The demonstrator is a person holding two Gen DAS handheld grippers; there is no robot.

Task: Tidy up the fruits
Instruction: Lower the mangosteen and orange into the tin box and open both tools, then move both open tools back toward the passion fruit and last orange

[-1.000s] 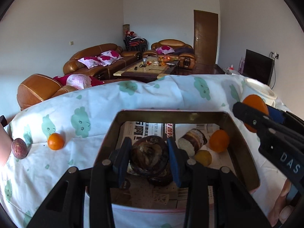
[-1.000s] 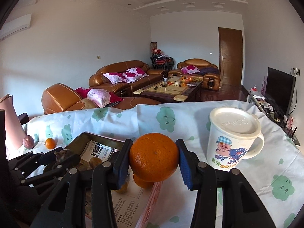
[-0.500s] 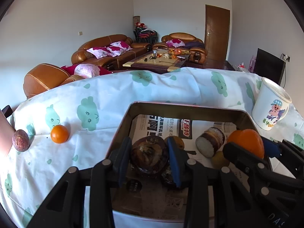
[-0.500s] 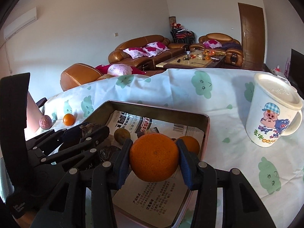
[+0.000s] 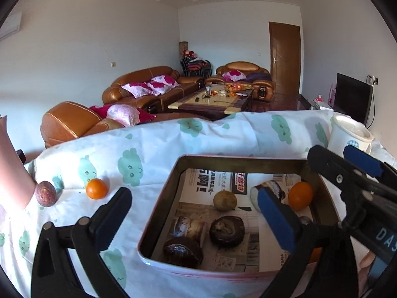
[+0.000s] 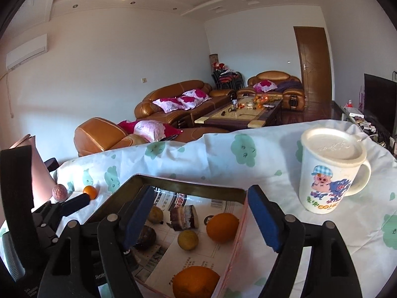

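Note:
A metal tray [image 5: 238, 161] lined with newspaper sits on the cloud-print cloth. It holds dark brown fruits [image 5: 227, 227], a yellowish fruit [image 5: 224, 200], an orange [image 5: 300, 195] and a cut piece [image 5: 269, 188]. My left gripper [image 5: 196, 221] is open and empty above the tray's near left. My right gripper [image 6: 201, 221] is open and empty above the tray [image 6: 188, 183]; a large orange [image 6: 196, 284] lies in the tray below it, another orange [image 6: 222, 227] farther in. A small orange [image 5: 96, 188] and a purple fruit [image 5: 45, 193] lie on the cloth left of the tray.
A white lidded mug [image 6: 331, 171] with a pig picture stands right of the tray. A pink object [image 5: 12, 171] is at the far left edge. Sofas and a coffee table lie beyond the table's far edge.
Both grippers have opened. The left let go of the dark fruit and the right let go of the large orange; both now lie in the tray. Both grippers pulled back and up.

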